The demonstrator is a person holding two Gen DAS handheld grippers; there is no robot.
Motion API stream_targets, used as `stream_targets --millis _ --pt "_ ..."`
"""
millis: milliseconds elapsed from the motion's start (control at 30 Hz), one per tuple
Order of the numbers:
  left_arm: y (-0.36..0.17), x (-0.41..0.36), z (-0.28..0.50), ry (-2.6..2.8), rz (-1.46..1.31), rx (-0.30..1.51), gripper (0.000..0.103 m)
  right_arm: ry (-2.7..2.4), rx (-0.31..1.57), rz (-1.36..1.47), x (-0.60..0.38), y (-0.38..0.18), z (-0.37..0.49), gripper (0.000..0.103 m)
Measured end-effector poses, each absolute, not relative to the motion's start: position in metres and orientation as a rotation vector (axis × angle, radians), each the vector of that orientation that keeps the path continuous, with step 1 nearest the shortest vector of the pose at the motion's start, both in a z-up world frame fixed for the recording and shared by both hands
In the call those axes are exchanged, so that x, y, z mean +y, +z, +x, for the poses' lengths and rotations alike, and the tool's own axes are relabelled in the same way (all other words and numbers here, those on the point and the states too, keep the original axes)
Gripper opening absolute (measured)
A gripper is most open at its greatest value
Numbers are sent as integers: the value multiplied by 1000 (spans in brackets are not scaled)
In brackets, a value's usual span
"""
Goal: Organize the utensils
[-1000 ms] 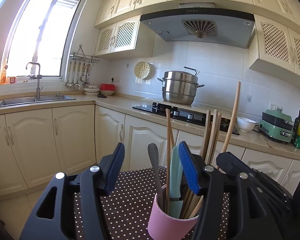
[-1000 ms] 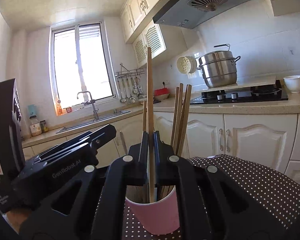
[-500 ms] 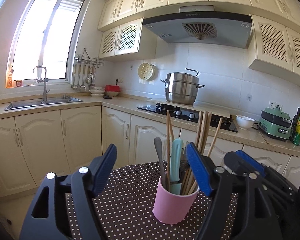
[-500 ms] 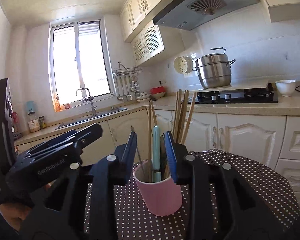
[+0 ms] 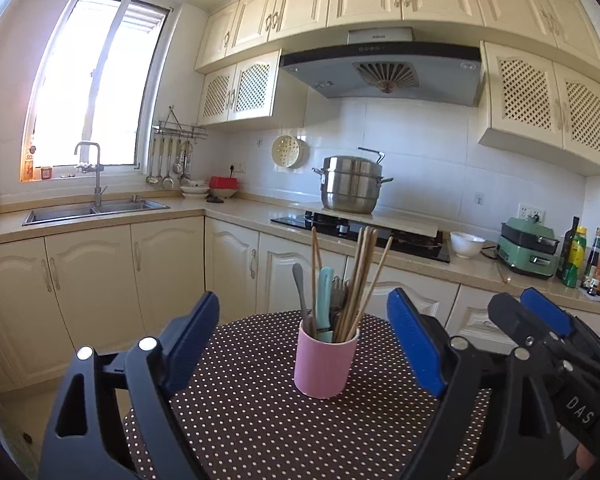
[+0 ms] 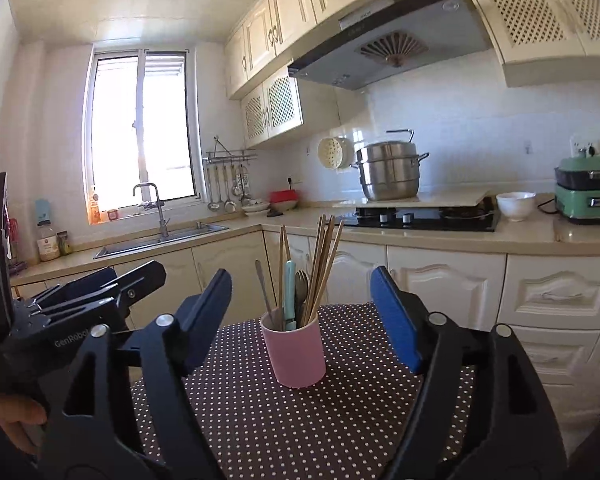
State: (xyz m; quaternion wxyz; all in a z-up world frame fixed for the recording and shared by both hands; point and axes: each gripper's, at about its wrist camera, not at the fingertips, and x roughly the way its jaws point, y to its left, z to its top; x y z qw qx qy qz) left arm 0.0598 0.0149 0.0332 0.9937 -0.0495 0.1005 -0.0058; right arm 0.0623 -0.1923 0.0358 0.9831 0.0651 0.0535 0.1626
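A pink cup point(image 5: 325, 364) stands upright on the dotted brown tablecloth point(image 5: 260, 420). It holds several wooden chopsticks point(image 5: 360, 276), a metal spoon point(image 5: 300, 292) and a teal-handled utensil point(image 5: 323, 296). My left gripper point(image 5: 304, 344) is open and empty, back from the cup. The cup also shows in the right wrist view point(image 6: 294, 354), with the chopsticks point(image 6: 324, 260) in it. My right gripper point(image 6: 302, 316) is open and empty, back from the cup. The left gripper's body shows at the left in that view point(image 6: 80, 304).
The table point(image 6: 300, 420) stands in a kitchen. Behind it are cream cabinets point(image 5: 100, 272), a sink point(image 5: 96, 210), a stove with a steel pot point(image 5: 352, 190), a white bowl point(image 5: 467, 244), a green appliance point(image 5: 528, 254) and bottles point(image 5: 588, 260).
My right gripper let go of a long chopstick into the cup and opened wide. Both grippers have drawn back from the cup, which now looks smaller and farther off.
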Motion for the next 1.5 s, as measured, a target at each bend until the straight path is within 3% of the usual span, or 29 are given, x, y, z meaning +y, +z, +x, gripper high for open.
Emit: stream_targets --millis 167,467,1500 --pt "45 5 27 -11 -65 177 86 308 77 83 -188 47 28 81" --pt "58 -4 -12 27 2 116 87 245 31 22 -184 56 -3 86" --pt "64 -17 -19 25 18 77 87 224 56 20 -187 56 -11 87"
